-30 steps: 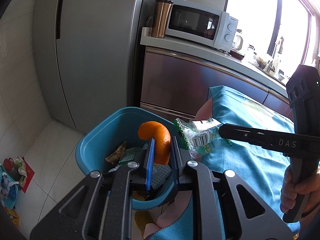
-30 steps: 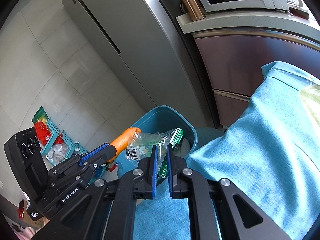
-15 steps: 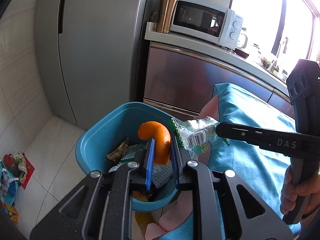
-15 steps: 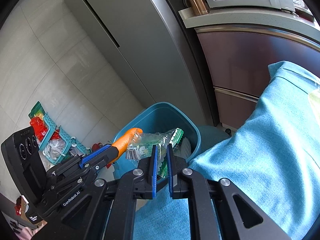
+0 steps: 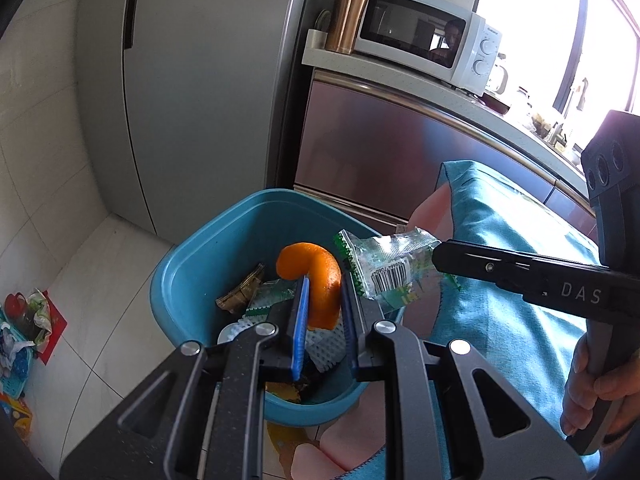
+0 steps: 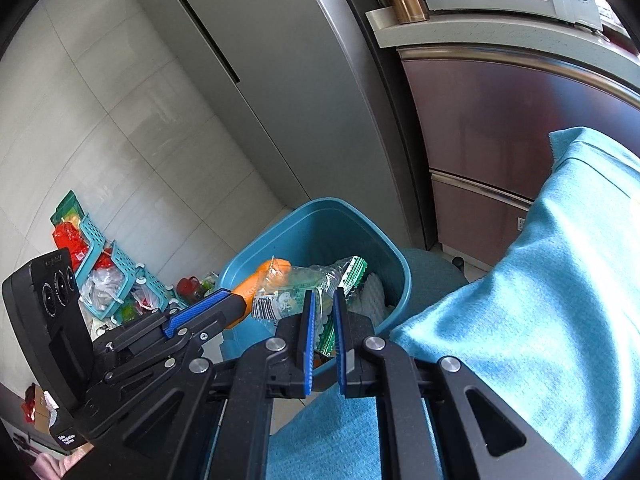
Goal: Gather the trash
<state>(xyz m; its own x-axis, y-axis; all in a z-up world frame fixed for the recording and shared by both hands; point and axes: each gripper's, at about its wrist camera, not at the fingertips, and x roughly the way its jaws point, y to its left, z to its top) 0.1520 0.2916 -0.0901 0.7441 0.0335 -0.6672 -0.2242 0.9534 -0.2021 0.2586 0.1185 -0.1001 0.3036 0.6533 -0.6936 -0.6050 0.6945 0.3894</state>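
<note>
A blue trash bin (image 5: 192, 280) stands on the floor by the table corner, with wrappers and white foam net inside; it also shows in the right wrist view (image 6: 320, 220). My left gripper (image 5: 323, 292) is shut on a curled orange peel (image 5: 320, 276) and holds it over the bin. My right gripper (image 6: 320, 300) is shut on a clear and green plastic wrapper (image 6: 304, 288) and holds it over the bin's right rim; the wrapper also shows in the left wrist view (image 5: 384, 268), right beside the peel.
A blue tablecloth (image 5: 500, 280) covers the table to the right of the bin. A grey fridge (image 5: 192, 80) and steel cabinets (image 5: 380, 152) with a microwave (image 5: 424, 44) stand behind. Teal baskets with bags (image 6: 104, 280) sit on the floor at left.
Both grippers have moved slightly forward over the bin, still holding the peel and the wrapper. The bin looks closer and more centred below them.
</note>
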